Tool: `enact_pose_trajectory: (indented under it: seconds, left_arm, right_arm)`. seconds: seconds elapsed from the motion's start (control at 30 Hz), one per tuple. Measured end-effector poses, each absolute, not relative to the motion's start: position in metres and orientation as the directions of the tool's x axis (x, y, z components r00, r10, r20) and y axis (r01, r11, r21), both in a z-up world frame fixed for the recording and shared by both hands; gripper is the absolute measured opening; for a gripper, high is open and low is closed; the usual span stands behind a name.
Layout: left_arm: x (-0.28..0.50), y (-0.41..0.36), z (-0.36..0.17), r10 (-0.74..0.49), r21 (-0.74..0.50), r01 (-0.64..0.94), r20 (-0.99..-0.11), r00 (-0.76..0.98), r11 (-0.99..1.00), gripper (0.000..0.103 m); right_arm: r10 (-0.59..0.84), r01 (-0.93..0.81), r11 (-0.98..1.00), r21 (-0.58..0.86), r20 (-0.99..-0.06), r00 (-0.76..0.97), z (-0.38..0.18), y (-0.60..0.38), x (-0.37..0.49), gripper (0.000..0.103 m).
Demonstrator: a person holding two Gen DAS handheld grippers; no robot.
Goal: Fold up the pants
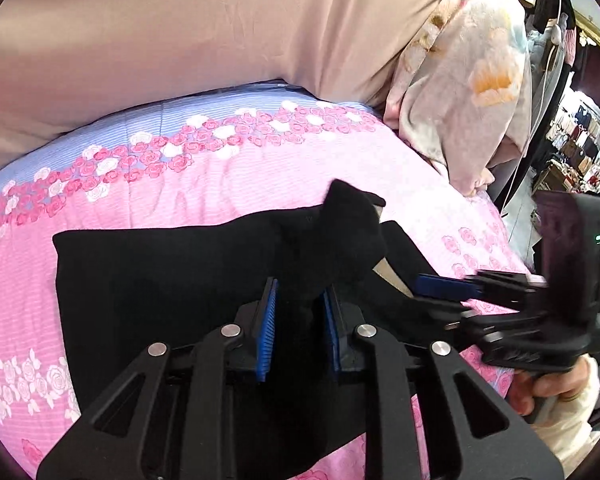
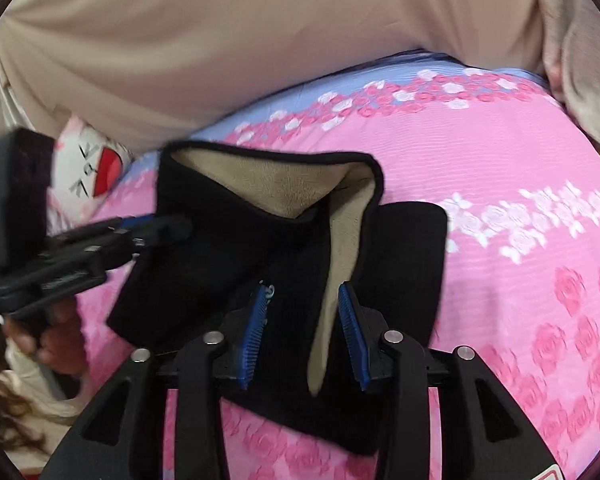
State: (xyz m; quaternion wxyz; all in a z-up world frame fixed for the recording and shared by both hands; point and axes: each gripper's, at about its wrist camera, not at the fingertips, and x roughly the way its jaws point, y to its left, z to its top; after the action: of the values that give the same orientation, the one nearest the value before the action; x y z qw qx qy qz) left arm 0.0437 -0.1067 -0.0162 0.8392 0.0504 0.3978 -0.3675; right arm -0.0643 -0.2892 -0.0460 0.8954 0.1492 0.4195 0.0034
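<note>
Black pants with a beige fleece lining lie on a pink rose-print bedsheet. My left gripper has its blue pads on either side of a raised bunch of the black fabric and holds it up. My right gripper has its pads around a lifted fold of the pants that shows the lining. In the left wrist view the right gripper reaches in from the right onto the pants. In the right wrist view the left gripper comes in from the left, on the pants' edge.
A large beige quilt lies piled behind the pants. A floral pillow stands at the back right. A white plush toy lies at the left. The bed's right edge drops to a room with clothes racks.
</note>
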Motion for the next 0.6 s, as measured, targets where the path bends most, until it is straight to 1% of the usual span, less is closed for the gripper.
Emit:
enact_pose_trajectory:
  seconds: [0.07, 0.1, 0.17, 0.2, 0.27, 0.33, 0.37, 0.4, 0.43, 0.47, 0.5, 0.53, 0.57, 0.6]
  left_arm:
    - [0.045, -0.107, -0.018, -0.556, -0.190, 0.649, -0.717, 0.421, 0.737, 0.021]
    - [0.046, -0.107, -0.021, -0.545, -0.185, 0.643, -0.725, 0.421, 0.743, 0.021]
    - [0.047, -0.106, -0.025, -0.542, -0.191, 0.640, -0.732, 0.412, 0.744, 0.021]
    - [0.045, -0.104, -0.025, -0.545, -0.194, 0.640, -0.731, 0.411, 0.743, 0.021]
    - [0.042, -0.103, -0.022, -0.553, -0.195, 0.645, -0.723, 0.414, 0.739, 0.021]
    - [0.032, -0.102, -0.011, -0.581, -0.191, 0.671, -0.697, 0.421, 0.716, 0.022]
    - [0.028, -0.102, -0.007, -0.592, -0.186, 0.683, -0.685, 0.425, 0.706, 0.024]
    - [0.021, -0.105, -0.003, -0.597, -0.173, 0.691, -0.673, 0.437, 0.701, 0.030]
    - [0.016, -0.111, -0.005, -0.590, -0.152, 0.703, -0.679, 0.436, 0.695, 0.032]
    - [0.012, -0.119, -0.011, -0.585, -0.135, 0.721, -0.693, 0.421, 0.680, 0.035]
    - [0.011, -0.126, -0.019, -0.578, -0.132, 0.730, -0.709, 0.403, 0.671, 0.035]
    - [0.011, -0.133, -0.030, -0.563, -0.134, 0.731, -0.733, 0.382, 0.669, 0.035]
    - [0.011, -0.137, -0.038, -0.550, -0.139, 0.727, -0.752, 0.365, 0.673, 0.035]
    - [0.011, -0.137, -0.042, -0.542, -0.149, 0.717, -0.761, 0.357, 0.681, 0.034]
  right_arm:
    - [0.099, 0.123, 0.967, 0.225, -0.771, 0.629, -0.055, -0.285, -0.052, 0.047]
    - [0.088, 0.113, 0.973, 0.201, -0.775, 0.625, -0.059, -0.281, -0.048, 0.046]
    - [0.101, 0.071, 0.980, 0.185, -0.773, 0.627, -0.060, -0.271, -0.047, 0.012]
    - [0.130, 0.049, 0.978, 0.203, -0.775, 0.618, -0.061, -0.266, -0.045, 0.005]
    - [0.133, 0.056, 0.974, 0.219, -0.757, 0.640, -0.056, -0.264, -0.049, 0.005]
    - [0.147, 0.066, 0.963, 0.263, -0.712, 0.686, -0.037, -0.271, -0.066, 0.005]
    - [0.153, 0.070, 0.955, 0.287, -0.683, 0.714, -0.025, -0.276, -0.079, 0.005]
    - [0.135, 0.082, 0.957, 0.278, -0.677, 0.723, -0.021, -0.281, -0.089, 0.005]
    - [0.089, 0.116, 0.963, 0.244, -0.691, 0.717, -0.024, -0.287, -0.096, 0.004]
    - [0.048, 0.161, 0.963, 0.215, -0.729, 0.683, -0.037, -0.295, -0.096, 0.005]
    - [0.043, 0.196, 0.957, 0.215, -0.771, 0.636, -0.056, -0.303, -0.093, 0.005]
    - [0.068, 0.212, 0.945, 0.249, -0.784, 0.617, -0.071, -0.310, -0.093, 0.004]
    - [0.100, 0.218, 0.924, 0.315, -0.748, 0.656, -0.072, -0.318, -0.099, 0.005]
    - [0.137, 0.238, 0.894, 0.379, -0.737, 0.662, -0.068, -0.325, -0.106, 0.008]
